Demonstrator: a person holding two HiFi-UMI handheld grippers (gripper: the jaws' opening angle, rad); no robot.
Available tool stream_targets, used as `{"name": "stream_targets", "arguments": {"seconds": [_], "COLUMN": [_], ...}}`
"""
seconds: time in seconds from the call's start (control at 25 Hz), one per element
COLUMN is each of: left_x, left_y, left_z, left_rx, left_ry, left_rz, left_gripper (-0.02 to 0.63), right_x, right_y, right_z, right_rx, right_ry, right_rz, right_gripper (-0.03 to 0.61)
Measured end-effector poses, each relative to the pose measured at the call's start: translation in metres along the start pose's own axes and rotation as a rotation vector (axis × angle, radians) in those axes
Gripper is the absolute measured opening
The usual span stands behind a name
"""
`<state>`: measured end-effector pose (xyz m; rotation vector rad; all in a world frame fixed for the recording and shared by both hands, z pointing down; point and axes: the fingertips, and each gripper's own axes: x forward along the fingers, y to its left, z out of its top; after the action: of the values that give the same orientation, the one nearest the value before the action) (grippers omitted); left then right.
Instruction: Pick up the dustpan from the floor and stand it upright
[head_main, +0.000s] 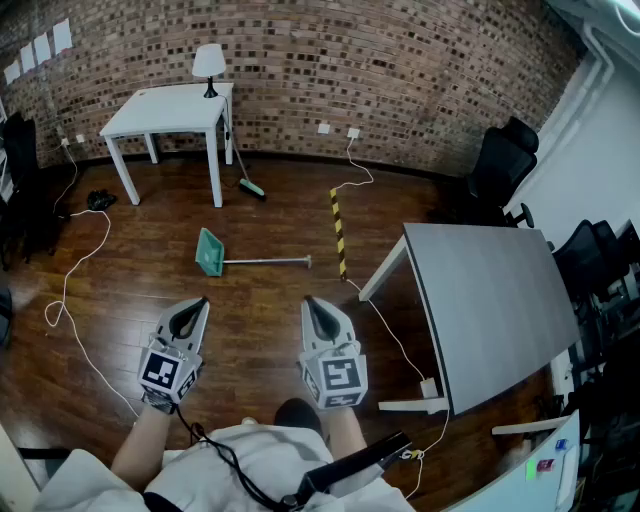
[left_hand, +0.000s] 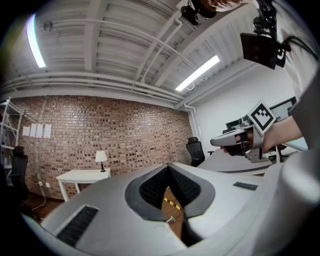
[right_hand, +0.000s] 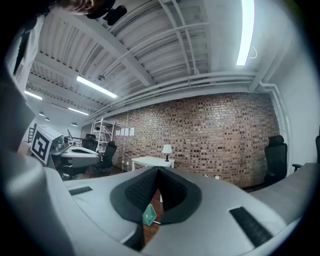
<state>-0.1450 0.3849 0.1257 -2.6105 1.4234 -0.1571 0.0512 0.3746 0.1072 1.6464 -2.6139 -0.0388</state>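
A green dustpan (head_main: 210, 251) lies flat on the wooden floor, its long metal handle (head_main: 270, 262) stretched to the right. Through the right gripper view's jaw gap the dustpan (right_hand: 149, 215) shows small and far off. My left gripper (head_main: 203, 301) and right gripper (head_main: 309, 301) are held side by side at chest height, level, pointing toward the dustpan from well short of it. Both are shut with nothing in them. The left gripper view sees the end of the handle (left_hand: 170, 219) between its jaws and the right gripper (left_hand: 216, 142) off to the right.
A white table (head_main: 170, 115) with a lamp (head_main: 208, 66) stands by the brick wall, a broom (head_main: 247, 178) leaning at its leg. A grey desk (head_main: 490, 300) fills the right. Yellow-black floor tape (head_main: 339, 232) and white cables (head_main: 70, 290) cross the floor. Office chairs (head_main: 505, 165) stand at right.
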Motion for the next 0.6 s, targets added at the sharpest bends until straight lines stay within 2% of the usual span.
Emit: {"name": "stream_targets", "arguments": {"seconds": [0.32,0.6], "left_x": [0.025,0.112], "left_y": [0.028,0.049], "left_z": [-0.019,-0.037], "left_rx": [-0.003,0.006], "left_ry": [0.024,0.062], "left_rz": [0.003,0.001], "left_gripper": [0.000,0.000], "right_x": [0.035,0.106], "right_y": [-0.017,-0.081], "right_z": [-0.014,-0.032], "right_rx": [0.032,0.057], "right_ry": [0.011,0.012], "right_rz": [-0.021,-0.004], "right_gripper": [-0.003,-0.003]}}
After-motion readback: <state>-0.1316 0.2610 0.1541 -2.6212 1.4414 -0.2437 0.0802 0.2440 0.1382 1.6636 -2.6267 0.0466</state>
